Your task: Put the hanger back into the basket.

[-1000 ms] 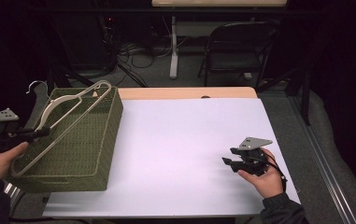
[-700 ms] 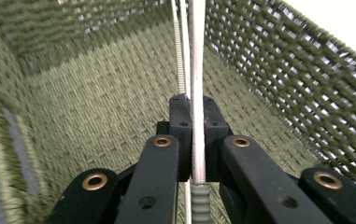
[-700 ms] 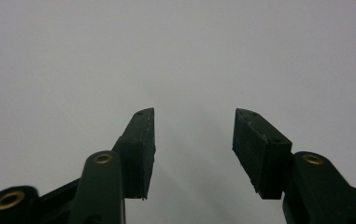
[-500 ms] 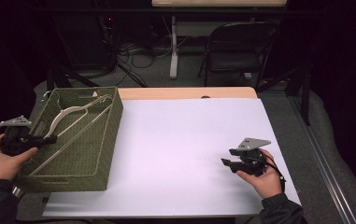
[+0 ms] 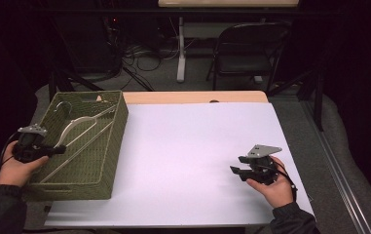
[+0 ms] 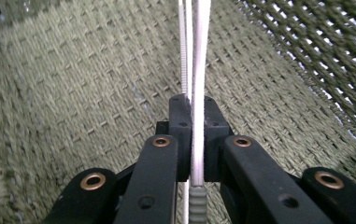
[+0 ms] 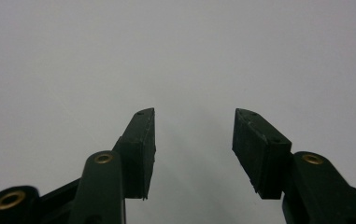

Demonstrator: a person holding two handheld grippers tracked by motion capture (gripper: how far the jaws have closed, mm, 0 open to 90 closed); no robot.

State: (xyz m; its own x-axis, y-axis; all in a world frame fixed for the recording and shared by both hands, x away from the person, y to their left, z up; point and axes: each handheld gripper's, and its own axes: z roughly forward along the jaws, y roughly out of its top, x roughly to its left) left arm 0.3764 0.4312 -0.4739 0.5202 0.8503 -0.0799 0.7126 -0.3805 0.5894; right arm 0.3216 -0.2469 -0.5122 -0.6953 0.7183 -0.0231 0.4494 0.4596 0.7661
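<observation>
Jaws of left gripper (image 6: pixel 192 140) clamp the hanger (image 5: pixel 78 127), already low in the basket (image 5: pixel 107 161); only release left. Right gripper (image 7: pixel 192 149) gapes empty over the bench (image 5: pixel 188 146).

hanger (image 5: pixel 78 127): pale, thin, lying flat | inside green woven basket (image 5: pixel 109 156), table's left edge

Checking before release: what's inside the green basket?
A white hanger lies inside the green basket, clamped by the left gripper. The basket's near wall hides its front floor.
</observation>
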